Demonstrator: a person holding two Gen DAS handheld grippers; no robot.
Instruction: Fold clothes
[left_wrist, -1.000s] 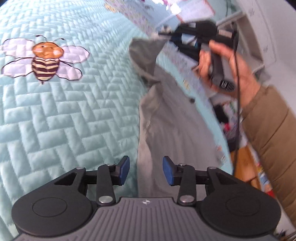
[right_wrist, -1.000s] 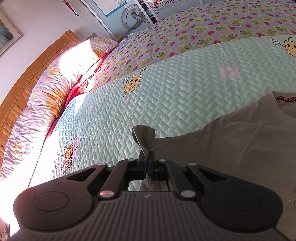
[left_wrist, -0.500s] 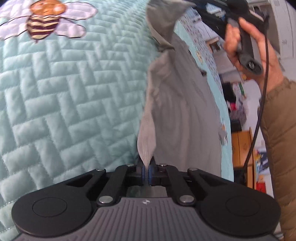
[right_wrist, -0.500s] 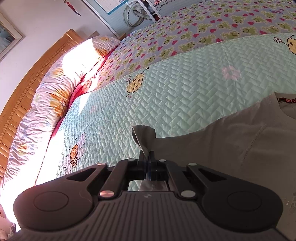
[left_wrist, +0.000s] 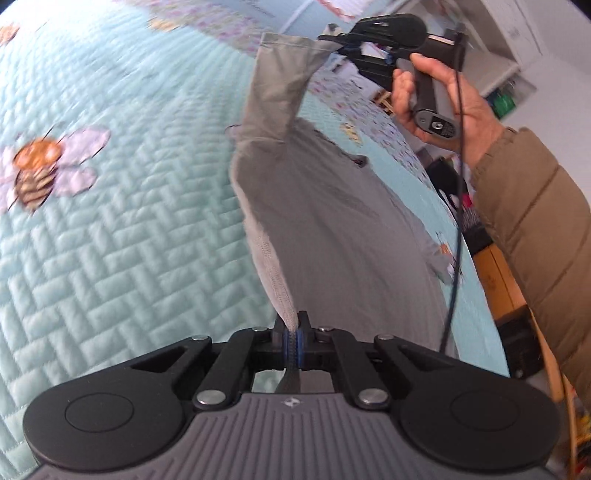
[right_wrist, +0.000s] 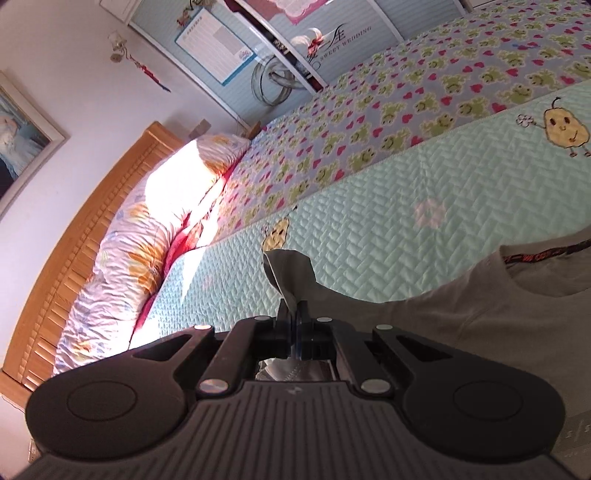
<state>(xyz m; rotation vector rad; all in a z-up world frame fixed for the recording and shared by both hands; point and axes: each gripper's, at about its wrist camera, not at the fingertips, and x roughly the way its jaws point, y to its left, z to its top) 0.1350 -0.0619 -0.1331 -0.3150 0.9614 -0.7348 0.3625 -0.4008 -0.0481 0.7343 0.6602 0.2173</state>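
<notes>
Quilted mint-green bedspread (left_wrist: 122, 229) fills the whole left side of the left wrist view, with a stitched bee (left_wrist: 40, 170) on it, a bit blurry. Moving right from there you hit the grey t-shirt (left_wrist: 332, 206), spread along the bed with one side lifted off the quilt. The left claw (left_wrist: 293, 343) is clamped tight on the shirt's stitched hem edge right at the bottom middle — fabric runs up from between its blue pads. Further up, the sleeve (left_wrist: 284, 74) hangs raised in the air, pinched by the right claw (left_wrist: 338, 44), which a hand (left_wrist: 439, 99) in a brown puffy sleeve (left_wrist: 532, 229) is gripping by the handle. A black cable (left_wrist: 456, 221) dangles down from that handle.

In the right wrist view, far left is a wooden headboard (right_wrist: 85, 229), then a flowery pillow (right_wrist: 129, 258) with sun blasting on it. Middle of the frame, the right claw (right_wrist: 295, 332) is squeezed shut on a bunched bit of the sleeve (right_wrist: 288, 269), which pokes up just above its tips. To the right the shirt's body (right_wrist: 461, 314) stretches off toward the neck opening (right_wrist: 543, 258) with a red-lettered label — can't read it. Behind that the green quilt (right_wrist: 388, 206) meets a frog-and-heart patterned sheet (right_wrist: 424, 103).
</notes>
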